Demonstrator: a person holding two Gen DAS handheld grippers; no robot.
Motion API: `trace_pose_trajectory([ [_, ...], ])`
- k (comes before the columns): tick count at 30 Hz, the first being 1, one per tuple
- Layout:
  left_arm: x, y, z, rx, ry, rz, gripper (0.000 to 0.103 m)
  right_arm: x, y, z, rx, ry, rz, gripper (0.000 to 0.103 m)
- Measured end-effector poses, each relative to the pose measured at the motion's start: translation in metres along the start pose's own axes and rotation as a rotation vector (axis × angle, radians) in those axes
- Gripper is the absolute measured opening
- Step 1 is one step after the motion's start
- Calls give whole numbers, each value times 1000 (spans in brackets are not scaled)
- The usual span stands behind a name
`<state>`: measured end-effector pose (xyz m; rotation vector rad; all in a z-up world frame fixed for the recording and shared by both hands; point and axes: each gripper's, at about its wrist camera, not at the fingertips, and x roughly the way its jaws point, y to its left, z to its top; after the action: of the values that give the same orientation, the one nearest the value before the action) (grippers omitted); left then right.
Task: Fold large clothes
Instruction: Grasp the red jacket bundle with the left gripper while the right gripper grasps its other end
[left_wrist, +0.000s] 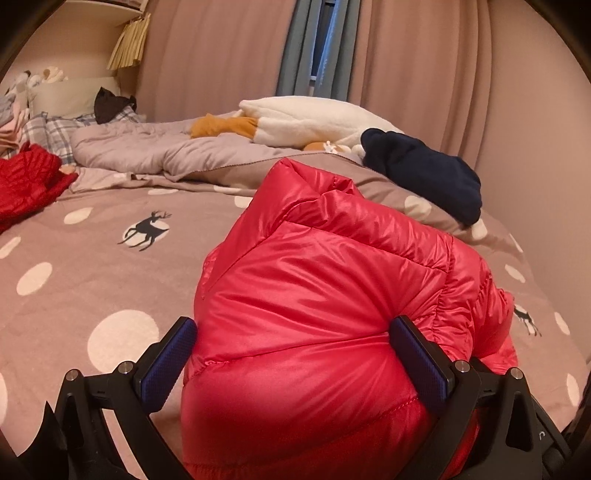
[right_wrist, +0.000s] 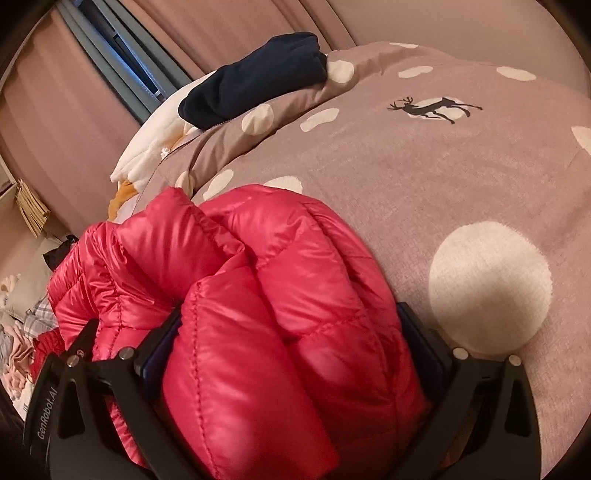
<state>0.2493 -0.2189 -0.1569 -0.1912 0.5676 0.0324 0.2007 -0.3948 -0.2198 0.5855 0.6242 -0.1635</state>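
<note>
A shiny red puffer jacket (left_wrist: 314, 295) lies bundled on the spotted bedspread (left_wrist: 92, 266). My left gripper (left_wrist: 293, 332) has its jaws spread wide around a thick fold of the jacket; the right finger presses into the fabric, the left finger stands just beside it. In the right wrist view the same jacket (right_wrist: 240, 295) fills the lower middle. My right gripper (right_wrist: 291, 325) has both fingers pressed against a fat roll of the jacket, squeezing it between them.
A dark navy garment (left_wrist: 424, 173) lies at the bed's far right edge, also in the right wrist view (right_wrist: 255, 77). A second red garment (left_wrist: 26, 184) lies at the left. A white and orange plush (left_wrist: 306, 118), a grey duvet (left_wrist: 147, 147) and pillows lie behind. Curtains line the wall.
</note>
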Motion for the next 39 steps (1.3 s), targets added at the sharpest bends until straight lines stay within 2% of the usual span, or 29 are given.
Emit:
trace_pose_trajectory([
  [17, 0, 0, -1, -11, -2, -13, 103, -1, 0, -1, 1, -15, 5, 103],
  [23, -5, 0, -2, -6, -32, -4, 103, -5, -5, -4, 20, -38, 44, 103],
  [33, -4, 1, 0, -15, -27, -10, 103, -7, -4, -5, 31, -45, 69, 103],
  [36, -8, 8, 4, -33, 1, -52, 103, -10, -8, -4, 43, -34, 110, 103],
  [39, -16, 25, 10, -92, 88, -146, 103, -14, -15, 0, 78, 8, 170, 103],
])
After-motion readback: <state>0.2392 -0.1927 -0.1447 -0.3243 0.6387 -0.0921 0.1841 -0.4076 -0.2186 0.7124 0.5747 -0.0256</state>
